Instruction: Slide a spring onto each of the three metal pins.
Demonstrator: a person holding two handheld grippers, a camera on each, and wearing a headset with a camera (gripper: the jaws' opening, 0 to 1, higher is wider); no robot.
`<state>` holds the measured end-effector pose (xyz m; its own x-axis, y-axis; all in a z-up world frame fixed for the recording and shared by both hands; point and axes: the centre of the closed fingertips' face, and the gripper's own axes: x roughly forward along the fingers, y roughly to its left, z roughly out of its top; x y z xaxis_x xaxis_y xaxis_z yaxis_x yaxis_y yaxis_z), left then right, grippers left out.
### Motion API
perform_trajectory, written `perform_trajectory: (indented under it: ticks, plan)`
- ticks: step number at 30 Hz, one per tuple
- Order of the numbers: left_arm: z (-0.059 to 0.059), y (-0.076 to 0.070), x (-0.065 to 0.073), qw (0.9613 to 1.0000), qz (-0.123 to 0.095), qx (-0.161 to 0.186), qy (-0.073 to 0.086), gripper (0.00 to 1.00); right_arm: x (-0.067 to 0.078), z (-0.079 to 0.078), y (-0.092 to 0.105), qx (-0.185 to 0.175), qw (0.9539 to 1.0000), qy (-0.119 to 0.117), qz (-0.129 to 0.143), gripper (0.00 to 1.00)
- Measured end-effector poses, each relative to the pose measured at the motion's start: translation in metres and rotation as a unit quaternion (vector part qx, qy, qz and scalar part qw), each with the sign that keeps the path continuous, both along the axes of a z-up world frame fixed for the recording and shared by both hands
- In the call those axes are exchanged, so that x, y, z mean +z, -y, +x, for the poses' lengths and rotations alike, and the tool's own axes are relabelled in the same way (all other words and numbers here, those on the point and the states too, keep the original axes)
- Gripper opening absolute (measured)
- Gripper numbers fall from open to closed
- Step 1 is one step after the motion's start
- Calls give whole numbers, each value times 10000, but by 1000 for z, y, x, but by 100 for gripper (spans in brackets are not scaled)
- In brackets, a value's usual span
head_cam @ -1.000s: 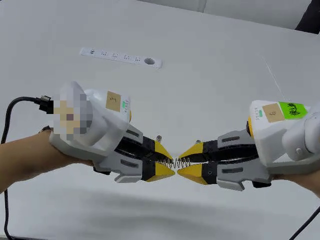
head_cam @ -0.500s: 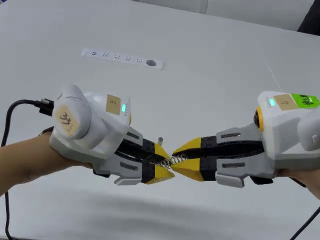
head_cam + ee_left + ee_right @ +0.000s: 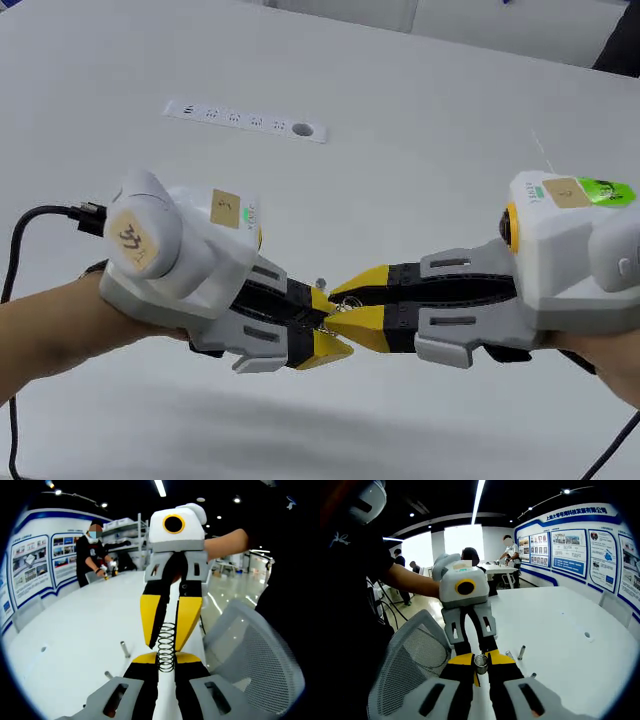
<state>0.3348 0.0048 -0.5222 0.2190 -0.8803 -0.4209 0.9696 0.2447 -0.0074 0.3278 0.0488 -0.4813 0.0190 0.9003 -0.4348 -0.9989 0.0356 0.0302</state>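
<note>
A small steel spring (image 3: 166,647) is held between the two grippers above the white table (image 3: 420,150). My left gripper (image 3: 328,326) is shut on its near end, low in the left gripper view (image 3: 165,661). My right gripper (image 3: 340,304) meets it tip to tip from the right, its yellow jaws closed along the spring's far end (image 3: 167,643). In the right gripper view the spring (image 3: 480,663) is seen end-on between that gripper's own tips (image 3: 481,661). Short metal pins stand on the table just beyond the tips: one pin (image 3: 320,284), two pins (image 3: 124,649) (image 3: 107,674).
A white power strip (image 3: 245,118) lies across the table farther back. A black cable (image 3: 25,235) runs from the left gripper off the table's left edge. A grey mesh chair (image 3: 250,655) stands beside the table. People work at a far table (image 3: 97,555).
The grippers have come closer together. The right gripper's jaws now overlap the left gripper's tips, and far less of the spring shows between them.
</note>
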Motion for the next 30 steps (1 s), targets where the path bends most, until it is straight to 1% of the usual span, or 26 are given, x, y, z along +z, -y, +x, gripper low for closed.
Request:
perform_trajectory:
  ticks: [3, 9, 10, 11, 12, 14, 16, 18, 19, 22, 24, 26, 28, 29, 30]
  plan:
    - [1, 0, 1, 10000, -43, 30, -12, 10, 1, 1, 0, 21, 9999, 83, -83, 11]
    - [4, -1, 3, 9998, -118, 133, -48, 11, 1, 5, 1, -64, 9999, 113, -104, 11]
    - [4, -2, 3, 9998, -125, 147, -88, 11, 1, 5, 1, -56, 9999, 116, -104, 11]
    - [3, -1, 5, 9996, -171, 155, -169, 11, 2, 4, 1, -34, 9999, 101, -75, 11]
    - [3, -2, 6, 9995, -197, 165, -195, 12, 3, 4, 1, -16, 9999, 95, -55, 11]
    - [5, -4, 8, 9993, -228, 247, -174, 13, 6, 5, 2, -12, 9999, 102, -47, 11]
    - [10, -7, 9, 9990, -235, 363, -143, 16, 9, 9, 4, -43, 9999, 124, -40, 11]
    - [17, -14, 8, 9985, -164, 521, -87, 21, 12, 14, 7, -112, 9998, 152, -19, 11]
    - [18, -17, 7, 9983, -144, 556, -83, 23, 13, 16, 9, -147, 9998, 162, -18, 11]
    - [23, -26, 6, 9974, -124, 696, -102, 26, 16, 27, 17, -286, 9994, 191, 7, 11]
    - [26, -33, 6, 9963, -171, 833, -103, 30, 15, 38, 25, -427, 9987, 261, -70, 11]
    - [28, -40, 6, 9954, -202, 932, -107, 35, 12, 53, 37, -632, 9973, 330, -185, 11]
    - [28, -48, 6, 9947, -224, 1003, -75, 39, 10, 68, 47, -831, 9958, 325, -205, 11]
    - [29, -51, 6, 9943, -225, 1038, -65, 41, 8, 76, 52, -962, 9944, 350, -251, 11]
    - [30, -56, 6, 9937, -227, 1095, -65, 43, 4, 87, 59, -1130, 9922, 382, -366, 11]
